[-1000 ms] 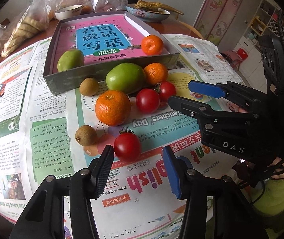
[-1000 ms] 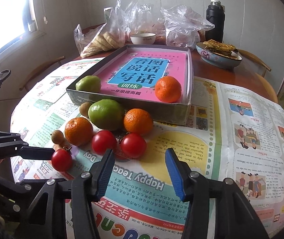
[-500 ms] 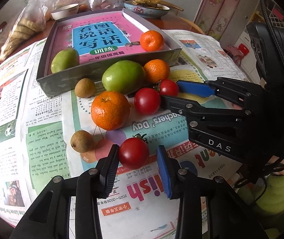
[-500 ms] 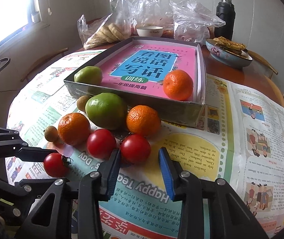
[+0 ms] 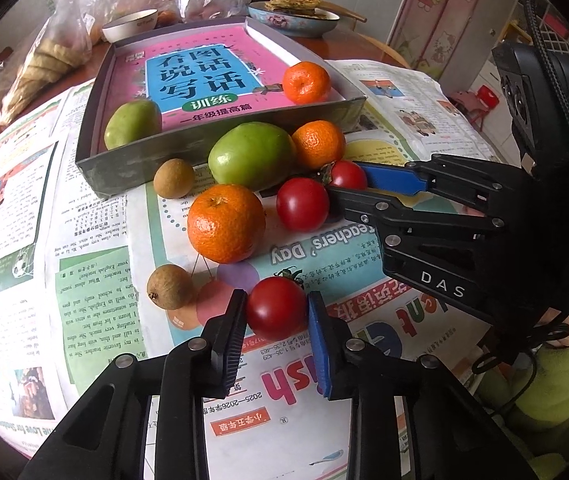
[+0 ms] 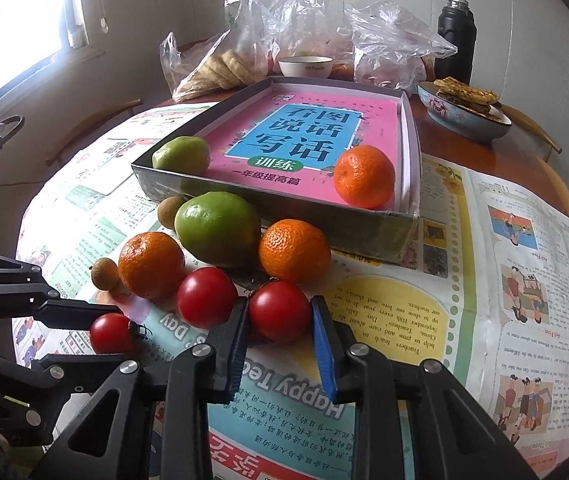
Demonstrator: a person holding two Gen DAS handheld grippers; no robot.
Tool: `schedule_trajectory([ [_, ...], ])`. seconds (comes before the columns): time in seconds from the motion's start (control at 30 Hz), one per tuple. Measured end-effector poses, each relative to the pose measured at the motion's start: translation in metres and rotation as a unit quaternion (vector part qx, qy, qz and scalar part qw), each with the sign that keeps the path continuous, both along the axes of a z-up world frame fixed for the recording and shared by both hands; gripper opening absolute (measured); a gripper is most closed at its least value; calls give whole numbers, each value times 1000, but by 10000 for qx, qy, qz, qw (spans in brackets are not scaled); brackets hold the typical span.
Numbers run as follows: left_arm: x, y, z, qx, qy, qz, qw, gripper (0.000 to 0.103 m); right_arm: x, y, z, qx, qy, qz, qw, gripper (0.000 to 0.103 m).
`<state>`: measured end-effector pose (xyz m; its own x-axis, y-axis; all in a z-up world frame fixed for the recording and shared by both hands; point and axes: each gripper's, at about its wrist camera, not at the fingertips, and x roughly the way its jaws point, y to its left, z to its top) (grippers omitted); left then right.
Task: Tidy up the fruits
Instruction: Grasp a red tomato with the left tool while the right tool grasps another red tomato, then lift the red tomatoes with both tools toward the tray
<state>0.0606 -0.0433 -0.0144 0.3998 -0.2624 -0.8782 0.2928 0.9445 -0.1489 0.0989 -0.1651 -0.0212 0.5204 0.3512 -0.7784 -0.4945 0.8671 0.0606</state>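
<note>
Progress, as I read it: early. In the tray so far: 1 small green fruit at its near-left corner, 1 orange at near-right. Rest still loose on the newspaper just outside the tray's near wall: 2 brown longan-type fruits, big green fruit, 2 more oranges, 3 tomatoes. So most of the sort is left, plus both tomatoes in the grips need to get lifted and placed.

L to R by gripper:

Left gripper: jaws closing, tomato sits square between the pads, black pad touching its left flank, blue pad on its right. Reads as clamped on it, fruit still resting on the paper. One longan just outside the left finger, big orange beyond the tips, apart from them.

Right gripper: clenched on the second tomato, both pads against its sides, stem end facing away from the cam. Third tomato touching or nearly touching the outside of the left finger, so lift could nudge it. Another orange just past the tips

Neither tomato off the table yet
</note>
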Motion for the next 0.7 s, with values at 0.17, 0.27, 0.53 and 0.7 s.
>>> schedule_trajectory([
  [0.17,-1,1,0,-20,-7,-11,10000,30,-5,-5,1,51,13,-57,10000,30],
  [0.27,-3,1,1,-42,-10,-22,10000,30,-7,-7,3,96,1,-80,9999,30],
  [0.53,-7,5,11,-114,-144,29,9998,30,-12,-10,8,165,-33,-71,9998,30],
  [0.7,-7,11,16,-149,-204,102,9996,30,-16,-8,10,218,-32,-5,9998,30],
])
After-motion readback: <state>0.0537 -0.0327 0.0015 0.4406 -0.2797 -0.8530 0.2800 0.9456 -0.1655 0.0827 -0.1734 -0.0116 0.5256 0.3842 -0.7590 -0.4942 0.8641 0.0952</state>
